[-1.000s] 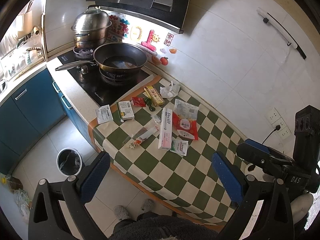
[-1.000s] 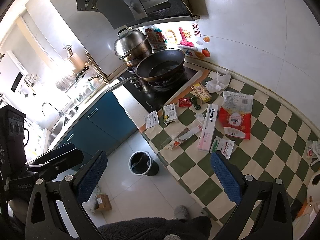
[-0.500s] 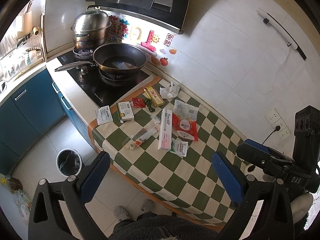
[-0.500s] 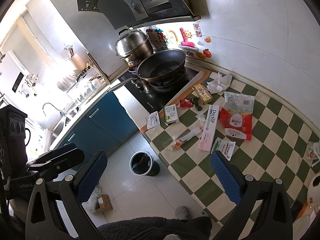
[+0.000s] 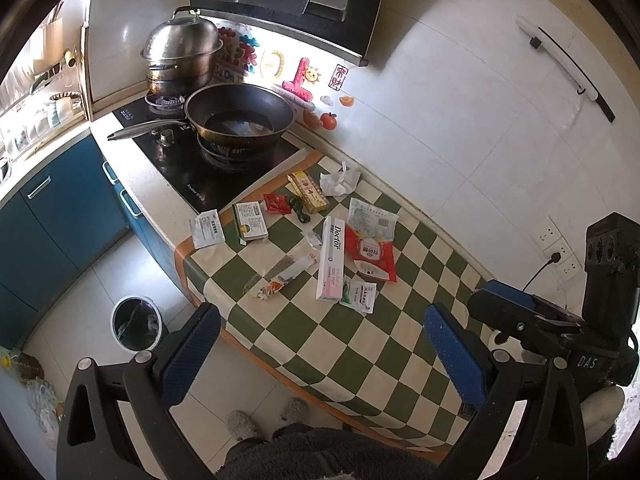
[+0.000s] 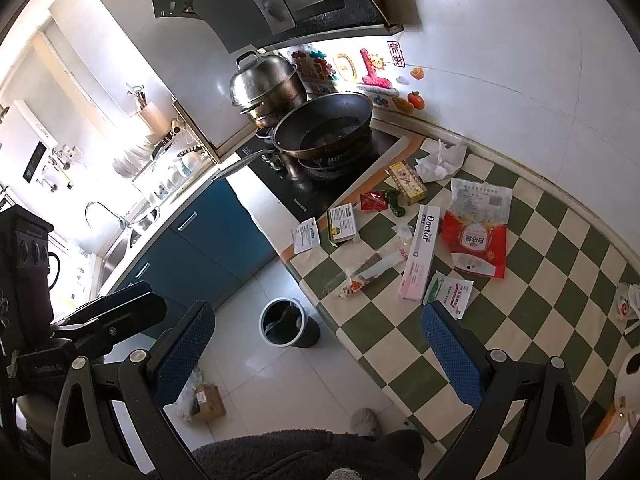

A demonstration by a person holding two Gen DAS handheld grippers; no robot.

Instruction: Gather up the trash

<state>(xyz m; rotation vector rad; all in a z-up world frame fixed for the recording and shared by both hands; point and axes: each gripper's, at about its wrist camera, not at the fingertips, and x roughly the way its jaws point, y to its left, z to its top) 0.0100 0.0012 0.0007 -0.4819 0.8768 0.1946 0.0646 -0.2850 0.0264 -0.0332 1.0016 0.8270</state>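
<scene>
Trash lies scattered on the green-checked tablecloth point(image 5: 360, 336): a long pink-white Doctor box point(image 5: 331, 264), a red-white snack bag point(image 5: 370, 246), a small green-white sachet point(image 5: 360, 295), a clear wrapper point(image 5: 282, 276), a small box point(image 5: 251, 221), a white sachet point(image 5: 207, 229), a red packet point(image 5: 277, 203), a yellow box point(image 5: 309, 192) and a crumpled tissue point(image 5: 338, 182). A bin point(image 5: 135, 323) stands on the floor left of the table. My left gripper point(image 5: 320, 344) is open and empty, high above the table's near edge. My right gripper point(image 6: 316, 344) is open and empty, above the bin point(image 6: 285, 322) and the Doctor box point(image 6: 420, 258).
A stove with a dark wok point(image 5: 240, 114) and a steel steamer pot point(image 5: 182, 58) stands left of the cloth. Blue cabinets point(image 5: 52, 220) line the floor at left. A wall socket with a plug point(image 5: 556, 248) is at right. A small carton point(image 6: 208, 402) lies on the floor.
Both views have shifted slightly; the table and trash sit a little higher and closer in frame. Nothing on the table has moved, and both grippers stay open.
</scene>
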